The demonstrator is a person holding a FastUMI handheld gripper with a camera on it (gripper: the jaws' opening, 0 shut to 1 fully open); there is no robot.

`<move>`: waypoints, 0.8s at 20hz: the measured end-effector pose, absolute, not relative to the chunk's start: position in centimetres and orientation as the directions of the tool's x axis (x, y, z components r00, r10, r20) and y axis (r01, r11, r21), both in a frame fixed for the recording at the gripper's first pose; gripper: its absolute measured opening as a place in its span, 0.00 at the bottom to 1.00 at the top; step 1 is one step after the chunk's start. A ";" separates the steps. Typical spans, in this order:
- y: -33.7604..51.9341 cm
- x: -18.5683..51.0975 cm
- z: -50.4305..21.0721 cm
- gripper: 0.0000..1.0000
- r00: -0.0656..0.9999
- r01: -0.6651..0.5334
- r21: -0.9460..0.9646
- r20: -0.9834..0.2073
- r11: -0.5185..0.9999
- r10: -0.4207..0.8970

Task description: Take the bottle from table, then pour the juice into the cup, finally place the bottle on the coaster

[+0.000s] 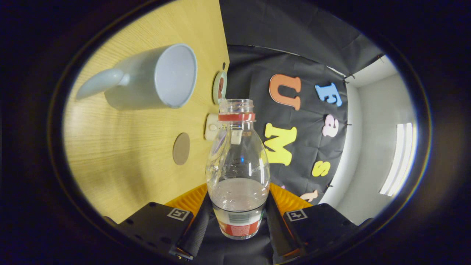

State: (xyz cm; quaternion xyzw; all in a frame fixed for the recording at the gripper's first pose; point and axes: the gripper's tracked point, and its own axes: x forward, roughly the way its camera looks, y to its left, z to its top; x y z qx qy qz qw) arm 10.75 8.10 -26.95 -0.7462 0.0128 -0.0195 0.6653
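Note:
My gripper (237, 217) is shut on a clear plastic bottle (237, 162), both fingers pressing on its lower body by the red and white label. The bottle has a red neck ring and no cap, and holds a little pale liquid near its base. The whole view is rolled sideways, so the wooden table (128, 154) stands like a wall beside the bottle. A pale grey-blue mug (154, 79) with a handle stands on that table, its open mouth facing toward the bottle's neck and apart from it. A round brown coaster (181, 148) lies on the table nearer the fingers.
A small round dish (219, 87) and a small white object (212, 127) sit at the table's far edge, just behind the bottle neck. Beyond the edge hangs the black booth cloth (294, 55), with a white wall and a bright light strip (399, 158) further over.

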 end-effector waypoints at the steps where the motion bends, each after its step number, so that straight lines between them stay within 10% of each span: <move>1: 8.1 10.6 -26.6 0.80 0.999 0.017 -0.992 0.023 -0.128 -0.044; 16: 8.4 10.6 -26.1 0.80 0.999 0.036 -0.981 0.042 -0.190 -0.028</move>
